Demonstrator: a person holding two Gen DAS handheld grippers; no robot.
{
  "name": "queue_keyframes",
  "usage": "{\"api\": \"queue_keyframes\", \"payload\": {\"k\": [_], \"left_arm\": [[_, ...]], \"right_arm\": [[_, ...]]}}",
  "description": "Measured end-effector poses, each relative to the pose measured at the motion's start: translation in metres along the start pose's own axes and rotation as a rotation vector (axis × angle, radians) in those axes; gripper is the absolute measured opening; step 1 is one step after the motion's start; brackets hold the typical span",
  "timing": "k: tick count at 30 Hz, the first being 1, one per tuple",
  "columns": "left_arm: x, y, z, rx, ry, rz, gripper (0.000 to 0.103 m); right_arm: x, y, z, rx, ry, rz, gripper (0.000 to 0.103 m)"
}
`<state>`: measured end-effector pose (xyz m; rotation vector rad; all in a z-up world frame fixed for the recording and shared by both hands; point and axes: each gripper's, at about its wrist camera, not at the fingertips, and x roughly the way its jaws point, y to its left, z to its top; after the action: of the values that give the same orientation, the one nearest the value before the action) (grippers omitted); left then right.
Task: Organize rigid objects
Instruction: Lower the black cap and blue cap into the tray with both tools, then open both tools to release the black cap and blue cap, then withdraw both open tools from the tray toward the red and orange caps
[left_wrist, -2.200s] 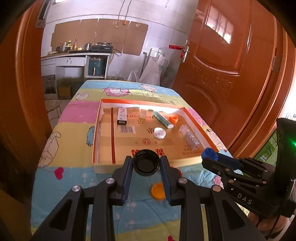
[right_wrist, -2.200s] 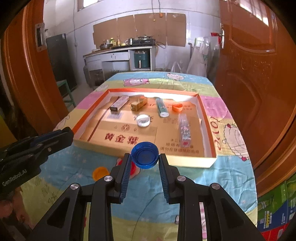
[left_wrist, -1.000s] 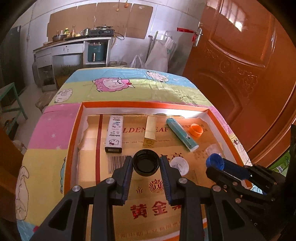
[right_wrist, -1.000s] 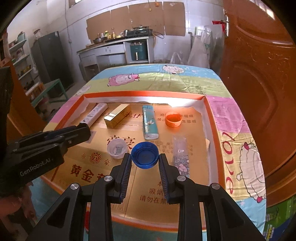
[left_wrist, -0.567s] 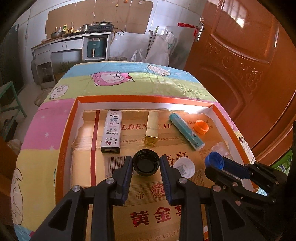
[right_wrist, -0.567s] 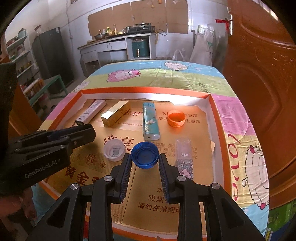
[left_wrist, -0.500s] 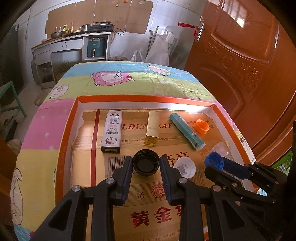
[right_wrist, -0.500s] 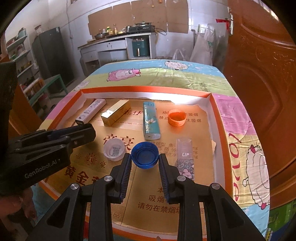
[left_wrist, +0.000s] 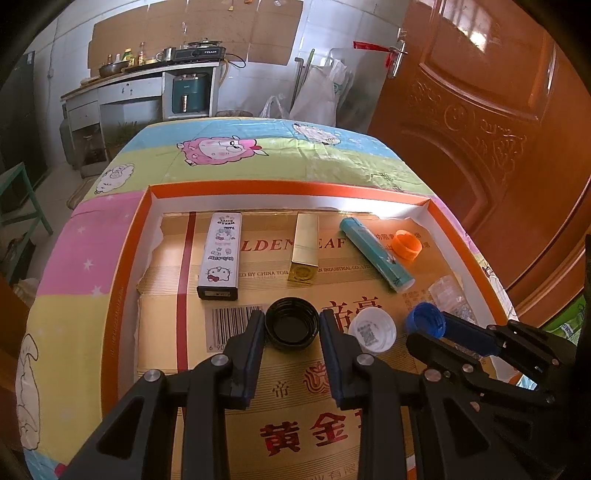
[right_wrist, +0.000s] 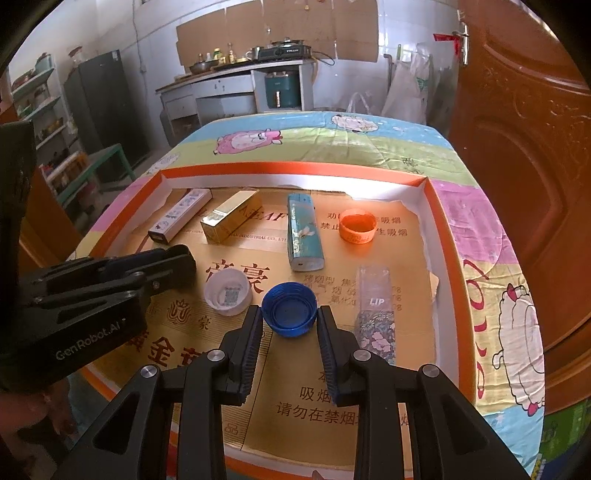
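My left gripper (left_wrist: 291, 325) is shut on a black bottle cap (left_wrist: 291, 324) and holds it over the middle of the cardboard tray (left_wrist: 122, 266). My right gripper (right_wrist: 289, 314) is shut on a blue bottle cap (right_wrist: 289, 309), also seen in the left wrist view (left_wrist: 424, 319), just right of a white cap (left_wrist: 372, 329) lying in the tray. The tray also holds a Hello Kitty box (left_wrist: 220, 254), a gold box (left_wrist: 305, 253), a teal tube (left_wrist: 375, 253), an orange cap (left_wrist: 406, 244) and a clear floral box (right_wrist: 376, 314).
The tray has raised orange-and-white walls (right_wrist: 441, 229) and lies on a cartoon-print tablecloth (left_wrist: 258, 155). A wooden door (left_wrist: 498, 122) stands close on the right. A kitchen counter (left_wrist: 147, 74) is beyond the table's far end.
Both grippers, still holding their caps, have moved from the near table edge forward over the tray. In the last half second they are nearly still.
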<state>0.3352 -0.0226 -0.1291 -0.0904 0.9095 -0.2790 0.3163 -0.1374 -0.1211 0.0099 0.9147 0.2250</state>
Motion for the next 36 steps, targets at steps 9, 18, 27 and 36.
{"api": "queue_keyframes", "payload": {"k": [9,18,27,36], "left_arm": [[0.001,0.002,0.000,-0.008,0.003,-0.009,0.031],[0.001,0.003,0.001,-0.016,0.000,-0.014,0.032],[-0.009,0.000,0.002,-0.011,-0.027,-0.019,0.034],[-0.043,0.001,0.006,-0.032,-0.113,-0.040,0.034]], "right_arm": [[0.004,-0.001,-0.002,0.011,0.009,0.010,0.031],[0.003,0.000,-0.003,0.007,0.001,0.010,0.035],[-0.002,0.002,-0.003,0.005,-0.008,0.003,0.035],[-0.028,0.003,-0.004,0.025,-0.044,-0.002,0.044]]}}
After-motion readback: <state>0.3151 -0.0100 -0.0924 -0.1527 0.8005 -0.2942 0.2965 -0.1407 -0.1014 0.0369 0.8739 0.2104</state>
